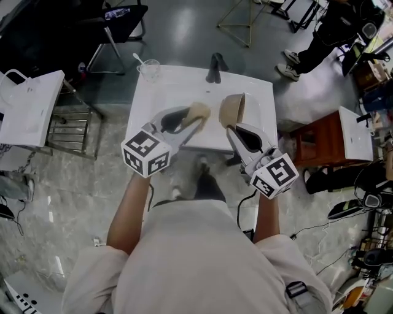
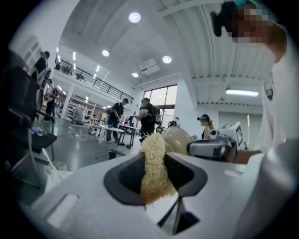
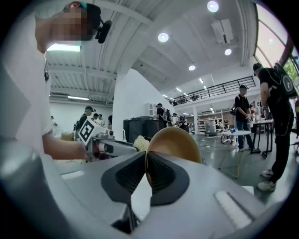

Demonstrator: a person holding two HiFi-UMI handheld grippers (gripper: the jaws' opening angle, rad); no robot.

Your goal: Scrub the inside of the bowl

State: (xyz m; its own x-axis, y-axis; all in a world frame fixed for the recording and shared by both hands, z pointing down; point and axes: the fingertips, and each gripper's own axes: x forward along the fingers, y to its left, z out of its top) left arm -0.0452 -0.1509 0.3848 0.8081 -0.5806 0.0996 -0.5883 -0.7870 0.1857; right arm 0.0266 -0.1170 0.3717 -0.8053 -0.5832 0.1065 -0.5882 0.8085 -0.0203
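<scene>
Item one, container: a tan bowl (image 1: 232,109), held up on edge above the near half of the white surface (image 1: 178,86). The right tool (image 3: 145,161) has its jaws drawn narrow on the bowl's rim, one pad on each side of the thin wall. We cannot tell from these views which way its mouth faces or what the inside holds. Item two: a pale, fibrous scrubbing pad (image 1: 198,112), clamped upright between the jaws of the left tool (image 2: 155,156), which stand moderately apart round its bulk, the frayed top poking out past the fingertips. In the head view the pad sits just beside the bowl, to its left, with a narrow gap between them; both are raised off the surface. Item three, container: a clear glass cup (image 1: 149,69) at the far left corner of the surface, with a white utensil (image 1: 138,59) standing in it, well apart from both tools. Item four: a dark object (image 1: 214,67) at the middle of the far edge, too small for us to identify. Surroundings: a white bag (image 1: 27,107) on a metal rack (image 1: 70,132) to the left, a black chair (image 1: 116,18) beyond it, a red-brown cabinet (image 1: 319,144) to the right, and a person in dark clothes (image 1: 331,30) standing at the far right. Nothing lies between pad and bowl.
</scene>
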